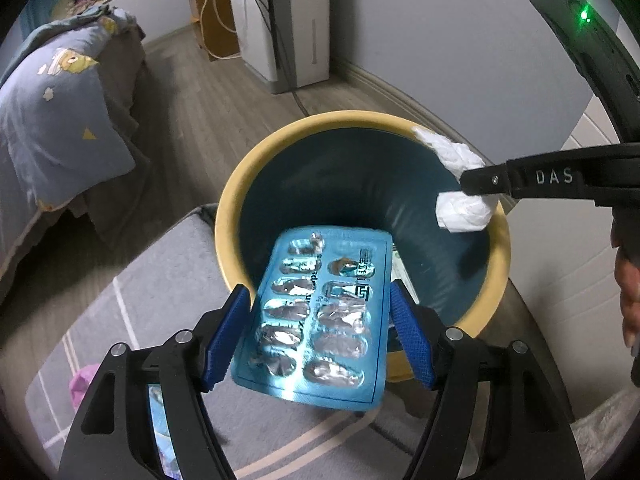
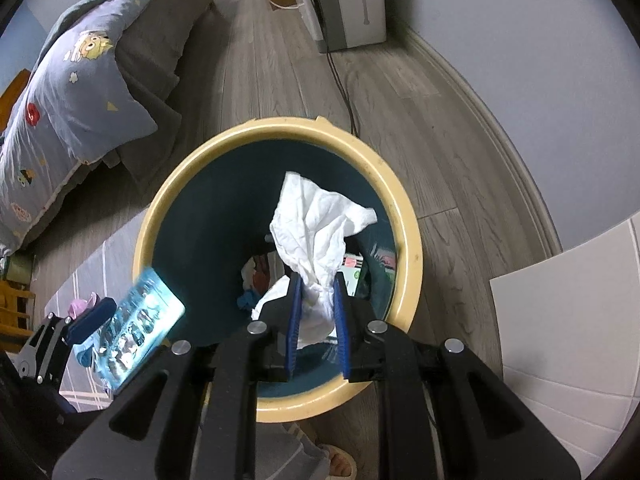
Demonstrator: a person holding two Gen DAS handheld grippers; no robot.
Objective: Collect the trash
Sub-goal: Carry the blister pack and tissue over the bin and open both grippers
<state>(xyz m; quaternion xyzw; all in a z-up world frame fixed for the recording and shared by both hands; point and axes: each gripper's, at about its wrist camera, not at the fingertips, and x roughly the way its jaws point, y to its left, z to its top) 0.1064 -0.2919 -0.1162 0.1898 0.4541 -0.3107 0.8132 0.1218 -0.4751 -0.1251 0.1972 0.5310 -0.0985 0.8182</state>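
A yellow-rimmed trash bin (image 1: 240, 184) with a dark teal inside stands on the floor; it also shows in the right wrist view (image 2: 408, 216). My left gripper (image 1: 318, 292) is shut on an empty blue blister pack (image 1: 316, 320) and holds it over the bin's near rim. The pack also shows in the right wrist view (image 2: 136, 328). My right gripper (image 2: 316, 280) is shut on a crumpled white tissue (image 2: 316, 220) above the bin's opening. The tissue (image 1: 460, 184) and right gripper (image 1: 476, 182) show at the bin's right side in the left wrist view. Several pieces of trash (image 2: 256, 276) lie in the bin's bottom.
A bed with a grey-blue quilt (image 1: 52, 120) stands to the left. A grey rug (image 1: 160, 300) lies under the bin's near side, with a pink scrap (image 1: 82, 380) on it. A white appliance (image 1: 296, 20) and its cable stand by the far wall. A white panel (image 2: 580, 320) is at right.
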